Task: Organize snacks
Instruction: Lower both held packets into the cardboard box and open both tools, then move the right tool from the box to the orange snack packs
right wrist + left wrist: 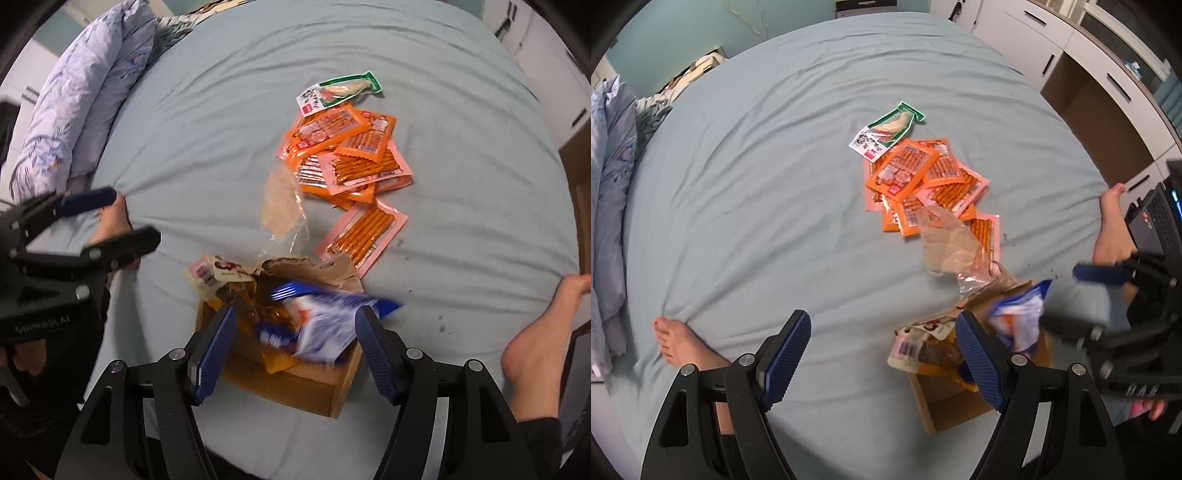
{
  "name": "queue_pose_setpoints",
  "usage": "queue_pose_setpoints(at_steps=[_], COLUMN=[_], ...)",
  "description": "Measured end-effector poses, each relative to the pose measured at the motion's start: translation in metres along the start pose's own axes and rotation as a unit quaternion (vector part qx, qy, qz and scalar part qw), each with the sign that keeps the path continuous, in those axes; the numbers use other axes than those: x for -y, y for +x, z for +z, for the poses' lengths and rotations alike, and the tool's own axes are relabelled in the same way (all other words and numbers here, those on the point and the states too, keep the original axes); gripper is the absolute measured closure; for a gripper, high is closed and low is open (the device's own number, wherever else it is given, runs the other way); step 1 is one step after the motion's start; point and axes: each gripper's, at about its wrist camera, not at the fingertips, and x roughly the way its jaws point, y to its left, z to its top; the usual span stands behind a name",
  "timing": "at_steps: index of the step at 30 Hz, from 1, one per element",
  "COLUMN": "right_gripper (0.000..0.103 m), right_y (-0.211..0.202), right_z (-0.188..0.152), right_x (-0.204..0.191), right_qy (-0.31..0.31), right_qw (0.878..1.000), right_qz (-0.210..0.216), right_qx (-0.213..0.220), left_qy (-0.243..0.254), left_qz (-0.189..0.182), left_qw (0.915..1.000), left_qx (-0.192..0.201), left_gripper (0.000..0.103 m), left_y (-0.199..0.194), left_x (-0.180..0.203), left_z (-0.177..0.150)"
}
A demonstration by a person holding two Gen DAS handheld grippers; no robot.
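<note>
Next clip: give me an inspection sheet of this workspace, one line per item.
Surface: bed sheet, pale blue, wrinkled.
Job's things: cardboard box with a blurred blue-white packet and yellow packets over it; orange stick-snack packs piled beyond; green packet farthest.
Clutter: clear wrapper beside the box.
Grippers: left gripper open, empty; right gripper open, above the box.
Cables: nothing seen.
Surroundings: pillow, bare feet, white cabinets.

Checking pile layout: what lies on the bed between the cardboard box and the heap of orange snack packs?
In the right wrist view, a crumpled clear wrapper and one pink stick-snack pack lie between cardboard box and orange packs.
</note>
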Motion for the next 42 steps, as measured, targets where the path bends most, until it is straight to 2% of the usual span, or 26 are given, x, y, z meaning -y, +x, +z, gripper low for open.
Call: queue_pose_setpoints(at_steps=[3,7,10,12,14,16,18,21,26,31,42], right_gripper=[0.037,0.037,0.037,0.037,0.037,0.037,0.037,0.037,0.037,0.037,0.037], right_y=[-0.014,-0.029,-0.030,-0.033,-0.034,-0.029,-0.025,-0.024,-0.015,-0.014,0.019], right_z=[-0.001,-0.003,-0.006,-0.005,-0.004,-0.002,-0.001,0.003,0.018,0.024,0.041], right_x=[0.007,0.011,0.009,0.015,0.024,0.034,0.040,0.046,0.060,0.068,0.088], right_qy=[-0.001,-0.022,-0.030,-0.005,0.026,0.057,0.073,0.090,0.111,0.106,0.145], right_qw=[0.998,0.992,0.988,0.987,0.988,0.991,0.991,0.991,0.992,0.993,0.989], right_qz=[-0.025,-0.073,-0.129,-0.140,-0.127,-0.103,-0.099,-0.089,-0.047,-0.044,-0.026], right_qx=[0.051,0.099,0.084,0.082,0.083,0.064,0.049,0.037,0.024,0.022,-0.029], left_qy=[0.005,0.021,0.026,0.023,0.021,0.023,0.025,0.023,0.020,0.016,-0.005], left_qz=[0.000,0.009,0.012,0.011,0.010,0.011,0.011,0.011,0.011,0.010,-0.009], left_qw=[1.0000,0.9997,0.9996,0.9997,0.9997,0.9997,0.9996,0.9997,0.9997,0.9997,0.9998], left_qx=[-0.001,0.004,0.003,-0.002,-0.004,-0.004,-0.005,-0.005,-0.009,-0.013,-0.015], left_gripper=[0.022,0.022,0.022,0.022,0.022,0.022,0.022,0.022,0.022,0.022,0.022], left_y=[-0.001,-0.002,-0.001,0.001,0.002,0.002,0.003,0.004,0.007,0.008,0.008], left_x=[0.003,0.008,0.009,0.008,0.007,0.007,0.007,0.007,0.008,0.007,0.004], left_z=[0.000,-0.001,-0.002,-0.003,-0.003,-0.004,-0.004,-0.003,-0.003,-0.001,0.007])
